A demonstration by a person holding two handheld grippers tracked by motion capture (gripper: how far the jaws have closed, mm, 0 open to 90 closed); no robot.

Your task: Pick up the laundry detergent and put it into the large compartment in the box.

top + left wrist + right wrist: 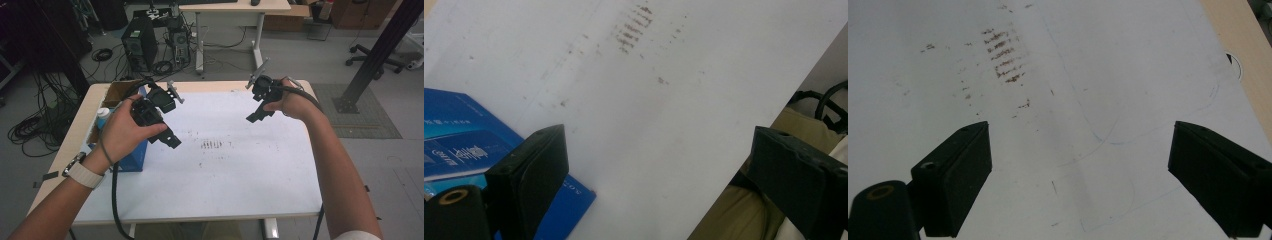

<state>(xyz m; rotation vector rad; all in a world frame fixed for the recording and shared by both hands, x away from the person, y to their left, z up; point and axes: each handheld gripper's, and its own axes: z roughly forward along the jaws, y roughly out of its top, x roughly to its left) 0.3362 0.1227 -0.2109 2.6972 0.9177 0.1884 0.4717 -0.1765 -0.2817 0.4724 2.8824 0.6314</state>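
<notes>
A person holds both grippers in the air over a white sheet [220, 165] that covers the table. My left gripper [167, 137] hangs over the sheet's left part, open, with nothing between its jaws [659, 165]. Just below and behind it lies a blue box [132, 157], whose printed top and corner appear in the left gripper view [459, 145]. My right gripper [257, 114] is held above the far right part of the sheet, open and empty as well [1078, 165]. A patch of brown smudges [212, 145] marks the sheet between the two grippers.
A cardboard box [117, 92] and a white bottle with a blue cap [102, 116] stand at the table's far left edge. Cables trail from both grippers off the near edge. A computer tower [137, 47], a desk and an office chair stand on the floor beyond.
</notes>
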